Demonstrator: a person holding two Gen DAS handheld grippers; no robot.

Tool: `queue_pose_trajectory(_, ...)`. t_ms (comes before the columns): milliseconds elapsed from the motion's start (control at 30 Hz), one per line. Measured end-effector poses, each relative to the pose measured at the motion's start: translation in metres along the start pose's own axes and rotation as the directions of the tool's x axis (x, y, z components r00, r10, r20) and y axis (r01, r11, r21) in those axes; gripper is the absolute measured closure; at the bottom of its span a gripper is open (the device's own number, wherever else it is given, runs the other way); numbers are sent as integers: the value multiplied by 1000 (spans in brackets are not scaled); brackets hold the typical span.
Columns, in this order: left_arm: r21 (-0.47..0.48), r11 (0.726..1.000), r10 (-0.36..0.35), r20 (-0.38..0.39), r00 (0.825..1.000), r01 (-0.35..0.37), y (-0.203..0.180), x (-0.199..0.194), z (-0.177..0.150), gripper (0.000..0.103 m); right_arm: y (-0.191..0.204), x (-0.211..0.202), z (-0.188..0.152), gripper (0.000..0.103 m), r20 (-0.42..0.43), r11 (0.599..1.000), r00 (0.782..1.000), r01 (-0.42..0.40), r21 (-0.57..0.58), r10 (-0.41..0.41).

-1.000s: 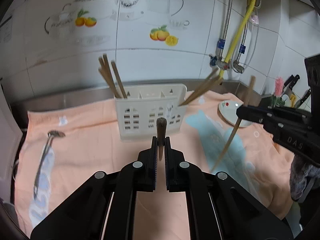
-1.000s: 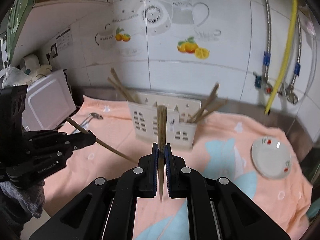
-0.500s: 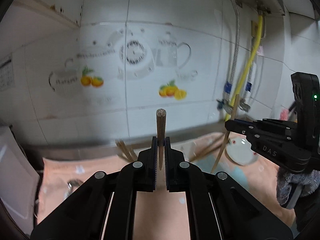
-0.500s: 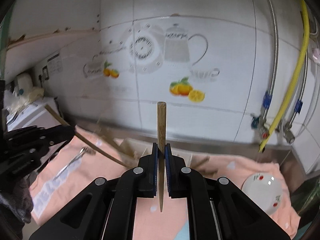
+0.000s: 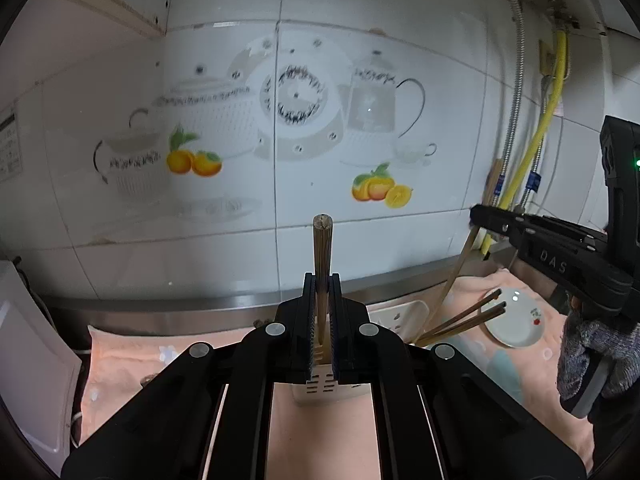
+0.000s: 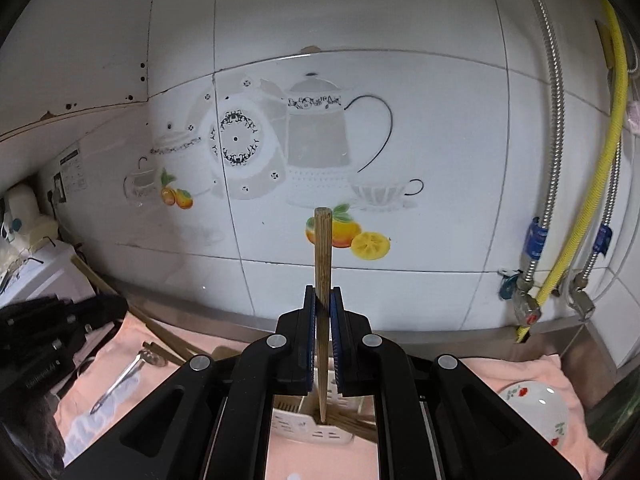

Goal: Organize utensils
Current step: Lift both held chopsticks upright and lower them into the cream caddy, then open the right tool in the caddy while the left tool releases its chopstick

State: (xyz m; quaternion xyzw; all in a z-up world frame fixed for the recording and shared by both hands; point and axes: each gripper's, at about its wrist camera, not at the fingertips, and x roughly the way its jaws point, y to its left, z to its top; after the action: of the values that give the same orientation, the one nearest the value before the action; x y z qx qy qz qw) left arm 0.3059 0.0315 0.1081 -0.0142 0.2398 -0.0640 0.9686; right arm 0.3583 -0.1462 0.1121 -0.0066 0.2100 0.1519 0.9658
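Chopsticks: left gripper point(image 5: 322, 300) holds one chopstick point(image 5: 322, 256) upright at frame centre (jaws narrow); right gripper point(image 6: 323, 304) clamps another chopstick point(image 6: 322, 264) above the utensil holder point(image 6: 310, 426).

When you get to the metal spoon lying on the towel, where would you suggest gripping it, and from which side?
Probably mid-handle, coming down from above. The metal spoon lies flat on the peach towel with a long, thin handle, so fingers closing across its width should fit; the bowl end toward the wall is wider and curved, likelier to slip.
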Motion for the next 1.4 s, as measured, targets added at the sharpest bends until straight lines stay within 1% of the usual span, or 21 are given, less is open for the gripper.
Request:
queue_pose_trajectory(133, -8, 1000, -9, -23, 1000, 9, 2, 10, -6, 98, 1, 13, -6, 96, -12, 1000, 1000, 13, -7, -13)
queue_pose_trajectory(367, -24, 1000, -12, -68, 998, 10, 7, 27, -15, 98, 3, 32, -26, 96, -66, 1000, 998, 10, -14, -11)
queue_pose_trajectory(567, -34, 999, -10, -99, 995, 7, 9, 38, -21, 98, 6, 41, -38, 96, -102, 999, 995, 11, -31, -14)
queue_pose_trajectory(833, -33, 999, -7, -118, 993, 3, 11, 43, -26, 97, 7, 44, -44, 96, -119, 1000, 993, 8, -30, -12)
queue_pose_trajectory(933, -32, 999, 0, -121, 993, -4, 12, 44, -27, 96, 7, 42, -44, 92, -119, 1000, 993, 9, -30, -13)
queue_pose_trajectory(1067, -23, 1000, 3, -123, 992, -6, 9, 43, -27, 95, 7, 40, -45, 79, -118, 999, 993, 14, -28, -18)
queue_pose_trajectory(1100, -23, 1000, 4, -124, 992, -7, 9, 43, -27, 94, 6, 40, -46, 78, -117, 999, 993, 15, -28, -19)
queue_pose_trajectory(1167, -23, 1000, 3, -123, 992, -6, 9, 42, -28, 88, 6, 38, -47, 76, -119, 999, 993, 16, -28, -20)
queue_pose_trajectory(1200, -23, 1000, 5, -122, 992, -8, 9, 41, -28, 82, 7, 37, -47, 72, -117, 999, 993, 19, -31, -22)
queue_pose_trajectory(1233, -20, 1000, 9, -121, 993, -12, 9, 40, -29, 79, 6, 36, -47, 70, -115, 999, 993, 19, -33, -23)
queue_pose_trajectory(1300, -18, 1000, 13, -120, 993, -16, 9, 38, -29, 78, 6, 33, -48, 68, -115, 999, 993, 20, -35, -24)
queue_pose_trajectory(1400, -15, 1000, 22, -116, 993, -24, 9, 34, -29, 71, 6, 27, -46, 64, -106, 999, 994, 26, -35, -29)
